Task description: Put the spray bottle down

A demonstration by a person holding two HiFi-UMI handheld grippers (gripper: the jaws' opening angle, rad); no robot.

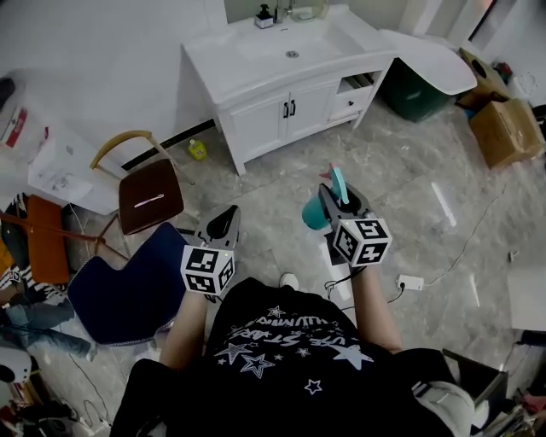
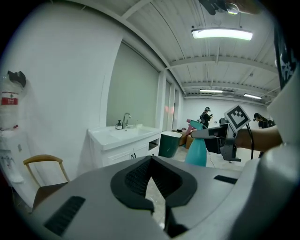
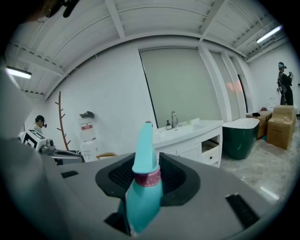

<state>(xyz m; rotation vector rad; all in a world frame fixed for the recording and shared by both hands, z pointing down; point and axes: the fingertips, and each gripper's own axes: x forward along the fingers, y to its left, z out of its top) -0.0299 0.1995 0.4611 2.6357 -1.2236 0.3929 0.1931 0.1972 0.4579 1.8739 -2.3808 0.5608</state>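
- Plainly, one spray bottle [image 1: 314, 213] is in view, teal with a pink trigger. In the head view it hangs in the air above the floor [image 1: 409, 196], at about one o'clock from the person, and touches no surface.
- Two grippers show. The right gripper [image 1: 334, 198] is clenched on the bottle just under its head. The left gripper [image 1: 225, 224], at about eleven o'clock, has its jaws together with nothing in them.
- One white vanity [image 1: 256, 77] stands at twelve o'clock. Its surface carries one tap [image 3: 173, 117] and one dark soap dispenser [image 1: 264, 15] beside the basin.
- One dark green tub [image 1: 418, 90] with a white rim stands just beside the vanity at one o'clock. Two cardboard boxes [image 1: 508, 128] lie beyond it at two o'clock.
- One wooden chair [image 1: 149, 195] with a brown seat stands at ten o'clock. One navy cushion [image 1: 128, 286] lies just beside it at nine o'clock.
- One small yellow bottle [image 1: 197, 150] stands on the floor near the vanity's foot at eleven o'clock.
- One white power strip [image 1: 410, 282] lies on the floor at three o'clock.
- Pale, glossy stone tiles cover the floor and the walls are white. Three strip lights [image 2: 221, 33] show on the ceiling in the left gripper view.
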